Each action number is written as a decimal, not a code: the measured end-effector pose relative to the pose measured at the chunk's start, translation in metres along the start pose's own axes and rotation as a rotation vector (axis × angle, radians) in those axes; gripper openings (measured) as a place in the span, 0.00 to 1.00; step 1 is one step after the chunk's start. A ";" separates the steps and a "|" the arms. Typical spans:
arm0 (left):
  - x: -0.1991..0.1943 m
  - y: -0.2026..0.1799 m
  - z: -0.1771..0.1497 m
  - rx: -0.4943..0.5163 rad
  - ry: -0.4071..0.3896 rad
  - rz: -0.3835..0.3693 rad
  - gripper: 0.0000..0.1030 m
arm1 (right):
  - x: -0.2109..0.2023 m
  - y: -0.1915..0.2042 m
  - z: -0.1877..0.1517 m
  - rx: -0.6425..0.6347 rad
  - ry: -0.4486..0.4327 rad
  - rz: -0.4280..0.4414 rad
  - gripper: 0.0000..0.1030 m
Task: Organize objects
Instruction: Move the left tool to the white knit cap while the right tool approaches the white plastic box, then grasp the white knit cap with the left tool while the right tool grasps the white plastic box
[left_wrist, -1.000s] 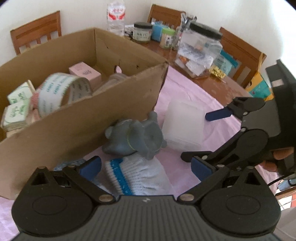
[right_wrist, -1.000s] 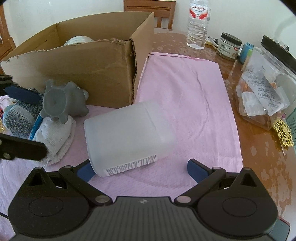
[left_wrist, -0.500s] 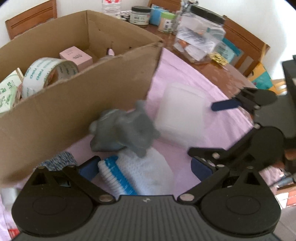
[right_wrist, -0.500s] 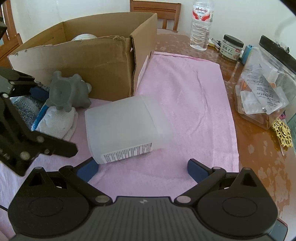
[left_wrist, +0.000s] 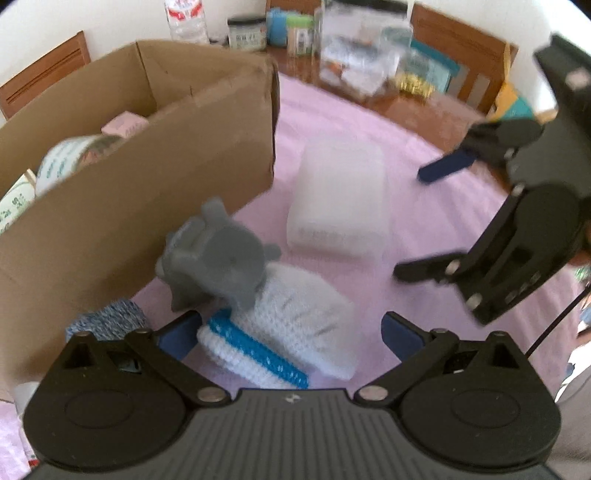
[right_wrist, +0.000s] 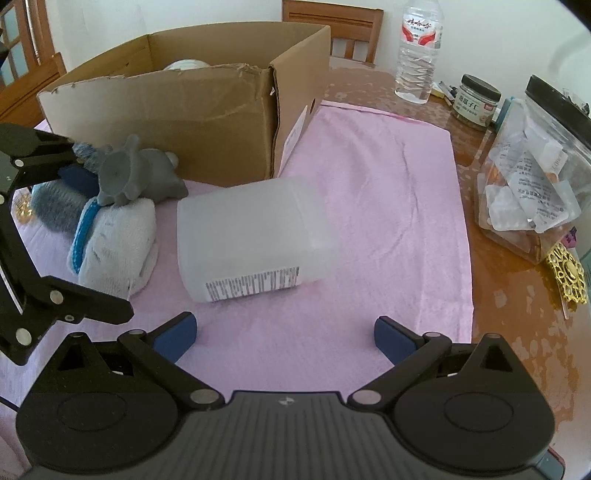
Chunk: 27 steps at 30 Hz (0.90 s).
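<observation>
Left wrist view: the left hand-held gripper stands wide open and holds nothing, its blue pads either side of a white knitted glove with a blue cuff lying on the pink cloth. A grey elephant toy rests against the top of that glove, close to the cardboard box, and a blue-grey knitted piece lies just beside the box wall. Inside the box a roll of tape and a small pink carton already sit; this view is blurred, so finer detail is unclear. Right wrist view: the right hand-held gripper is likewise spread wide and empty, aimed at a frosted plastic container lying on its side on the cloth, near but not touching the pads. The surface beyond the cloth carries a water bottle, a small jar and a large clear jar. Judged from this, the task is partly done: some items are boxed, while the toy, glove, knitted piece and container, 4 things, remain outside.
</observation>
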<state>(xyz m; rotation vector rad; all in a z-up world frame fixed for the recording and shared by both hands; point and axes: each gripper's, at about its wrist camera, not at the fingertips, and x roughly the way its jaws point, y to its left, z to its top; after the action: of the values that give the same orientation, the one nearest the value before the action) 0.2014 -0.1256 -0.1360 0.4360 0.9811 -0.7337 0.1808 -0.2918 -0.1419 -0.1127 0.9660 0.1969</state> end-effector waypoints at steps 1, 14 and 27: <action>0.001 -0.005 -0.001 0.024 0.003 0.020 0.99 | -0.001 0.000 -0.002 0.000 -0.001 0.000 1.00; -0.003 -0.020 -0.005 0.003 -0.038 0.027 0.84 | -0.007 -0.002 -0.009 -0.001 -0.009 0.003 1.00; -0.006 -0.011 -0.006 -0.008 -0.043 0.029 0.82 | 0.000 0.005 0.028 -0.075 -0.042 0.063 1.00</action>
<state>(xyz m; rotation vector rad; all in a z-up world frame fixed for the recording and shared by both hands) 0.1881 -0.1268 -0.1339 0.4248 0.9356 -0.7102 0.2026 -0.2816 -0.1258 -0.1462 0.9209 0.2922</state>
